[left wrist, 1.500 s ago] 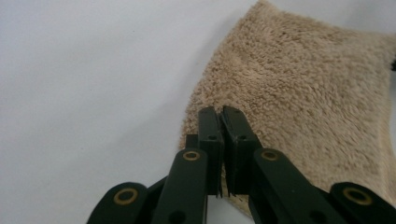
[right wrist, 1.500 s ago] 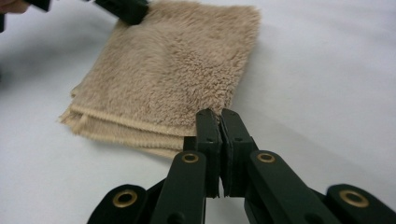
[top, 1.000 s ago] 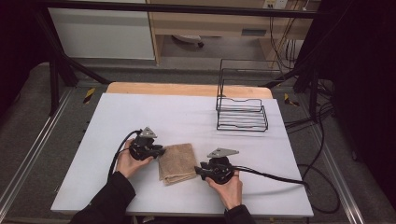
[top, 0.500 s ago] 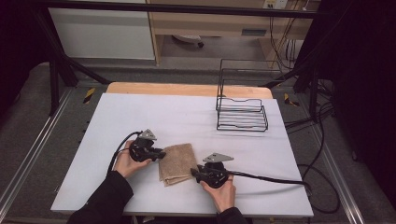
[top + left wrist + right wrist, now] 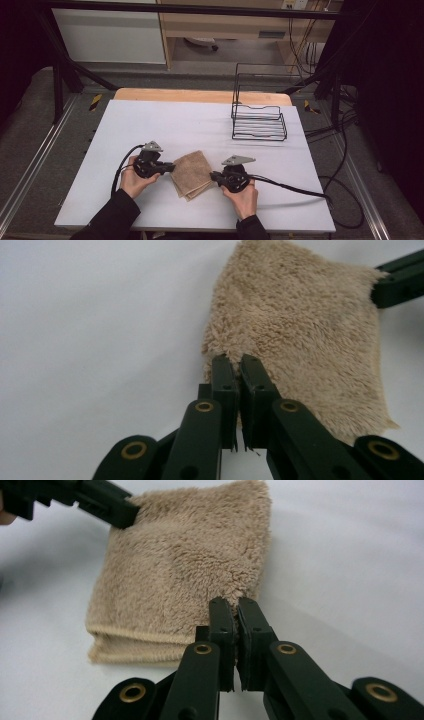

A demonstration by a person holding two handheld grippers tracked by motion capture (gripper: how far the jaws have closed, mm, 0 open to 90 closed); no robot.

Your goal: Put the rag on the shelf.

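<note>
A folded tan terry towel (image 5: 191, 173) lies flat on the white table near its front edge. My left gripper (image 5: 171, 168) meets the towel's left edge. In the left gripper view its jaws (image 5: 236, 360) are shut, with the towel's (image 5: 300, 330) fuzzy edge pinched at the tips. My right gripper (image 5: 214, 176) comes in from the opposite side. Its jaws (image 5: 234, 602) are also shut and nip the towel (image 5: 175, 565) at its near right edge. The folded layers show at the towel's front hem. Each gripper view shows the other gripper's black tip touching a far corner of the towel.
A black wire rack (image 5: 259, 120) stands at the back right of the white table (image 5: 165, 120). Black cables (image 5: 295, 186) trail from both grippers across the tabletop. A wooden strip (image 5: 200, 95) runs along the table's far edge.
The right hand and its gripper shifted slightly at the towel's right edge. The left gripper and the towel stay about where they were.
</note>
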